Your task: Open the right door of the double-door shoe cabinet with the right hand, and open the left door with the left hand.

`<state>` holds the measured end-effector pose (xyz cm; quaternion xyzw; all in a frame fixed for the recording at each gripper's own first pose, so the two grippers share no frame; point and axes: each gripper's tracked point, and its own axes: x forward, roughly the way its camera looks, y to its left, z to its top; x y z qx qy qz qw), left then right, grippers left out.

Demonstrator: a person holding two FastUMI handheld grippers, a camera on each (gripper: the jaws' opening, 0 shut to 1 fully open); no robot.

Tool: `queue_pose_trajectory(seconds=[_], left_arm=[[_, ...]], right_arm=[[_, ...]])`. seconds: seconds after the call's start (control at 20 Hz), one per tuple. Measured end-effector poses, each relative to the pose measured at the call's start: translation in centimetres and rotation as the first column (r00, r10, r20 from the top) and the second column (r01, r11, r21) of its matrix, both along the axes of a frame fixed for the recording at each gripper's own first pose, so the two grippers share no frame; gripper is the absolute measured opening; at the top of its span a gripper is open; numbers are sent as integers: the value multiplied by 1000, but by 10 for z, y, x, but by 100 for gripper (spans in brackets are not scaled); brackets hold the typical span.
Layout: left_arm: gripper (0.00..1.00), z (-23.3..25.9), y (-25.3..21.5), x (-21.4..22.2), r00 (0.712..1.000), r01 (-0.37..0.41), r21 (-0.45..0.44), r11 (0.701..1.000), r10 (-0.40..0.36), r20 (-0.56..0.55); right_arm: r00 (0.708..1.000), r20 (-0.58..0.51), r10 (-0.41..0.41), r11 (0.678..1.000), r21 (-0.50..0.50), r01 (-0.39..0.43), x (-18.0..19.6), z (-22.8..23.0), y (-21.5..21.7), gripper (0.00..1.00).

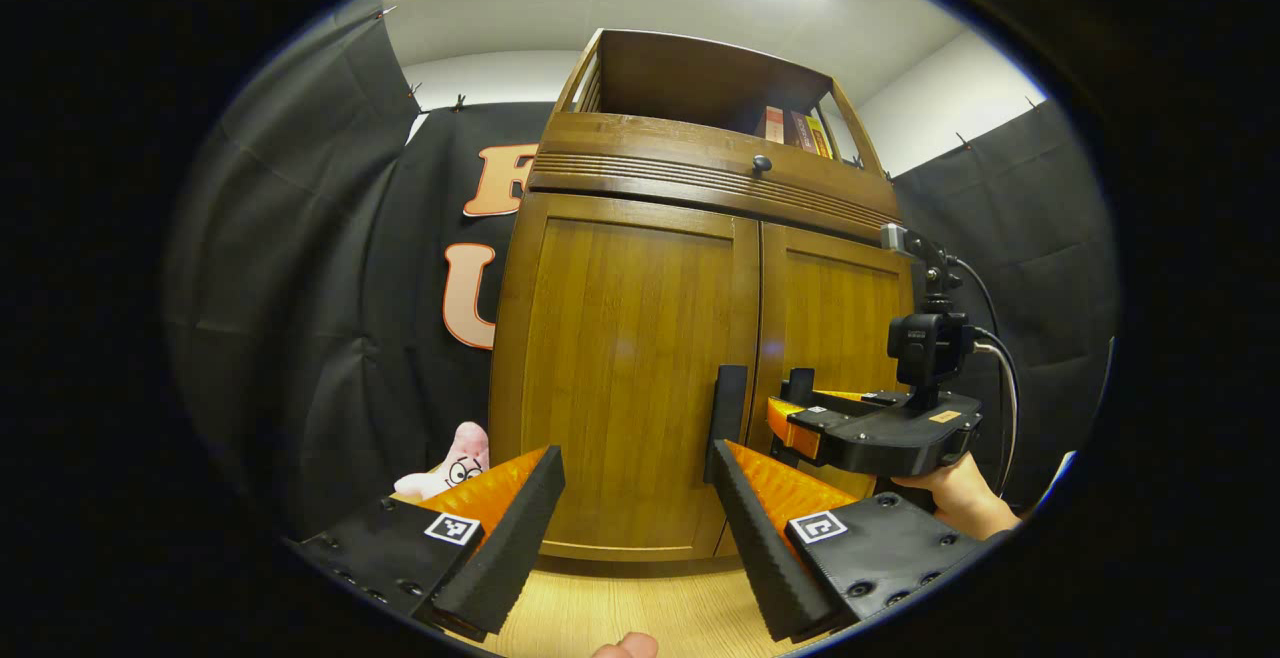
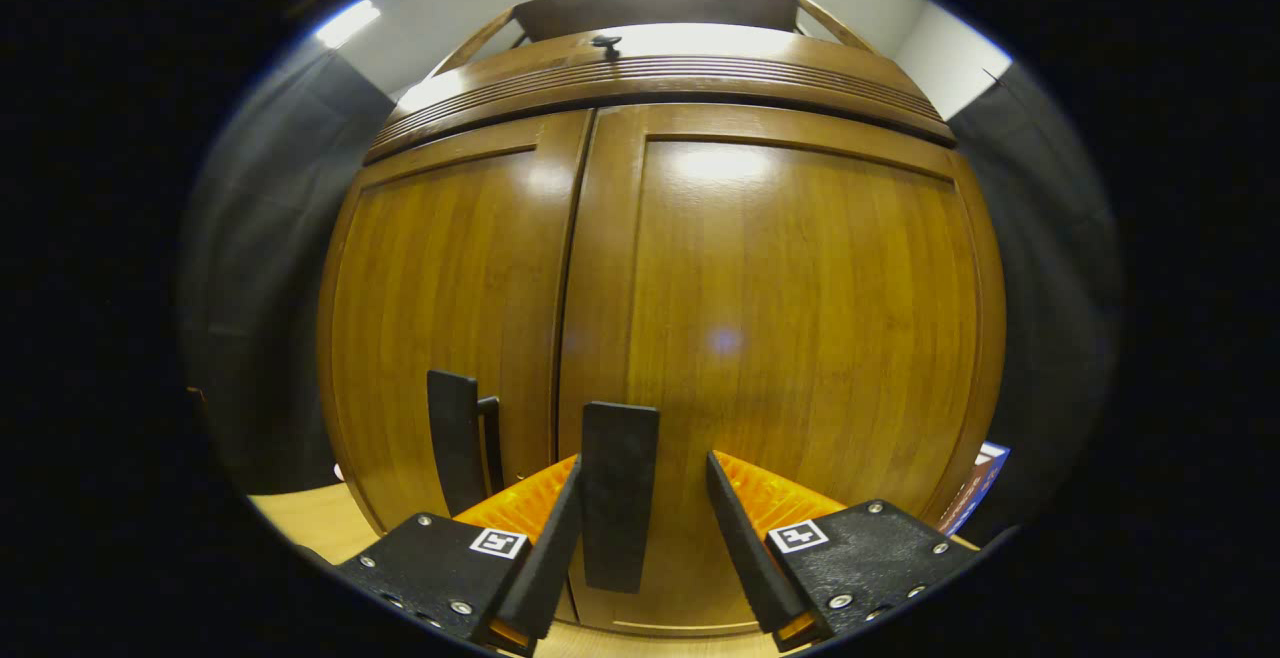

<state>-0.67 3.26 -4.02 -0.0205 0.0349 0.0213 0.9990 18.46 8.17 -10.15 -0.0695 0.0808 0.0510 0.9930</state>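
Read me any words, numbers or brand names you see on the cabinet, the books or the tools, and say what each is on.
Nothing reads clearly.
Book spines atop the cabinet: print too small.
Square markers on the left gripper: coded patterns, no words.
Small tag on the right gripper: too small.
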Motion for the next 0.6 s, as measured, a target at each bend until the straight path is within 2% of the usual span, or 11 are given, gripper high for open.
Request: queue_pose_trajectory(seconds=[0.05,0.15,0.2,0.25,0.3,0.35,0.45,0.55,0.6], left_arm=[[96,-3,1,1,1000,-2,-8,1000,2,-4],[96,-9,3,3,1000,-10,-17,1000,10,-13],[92,-10,5,4,1000,-14,-18,1000,13,-16],[92,-11,6,4,1000,-16,-17,1000,16,-16],[93,-11,7,5,1000,-17,-17,1000,16,-15],[92,-11,5,6,1000,-15,-19,1000,15,-10],[97,-10,3,6,1000,-12,-27,1000,12,-2],[93,-13,1,5,1000,-16,-41,999,15,-9],[93,-15,-1,4,1000,-13,-47,999,13,-14]], right_arm=[[1000,-6,-1,1000,-3,1,1,-2,3,75],[1000,-18,-8,1000,22,8,0,-5,6,54],[1000,-17,-7,1000,31,8,1,-5,8,49],[1000,-21,-4,999,40,5,1,-5,8,46],[1000,-31,3,998,58,-2,1,-6,9,37],[999,-23,23,997,68,-22,1,-5,12,35],[998,-28,64,995,72,-62,2,-5,14,32],[996,-49,77,992,107,-71,0,-7,14,28],[995,-53,86,991,110,-80,-5,-7,15,22]])
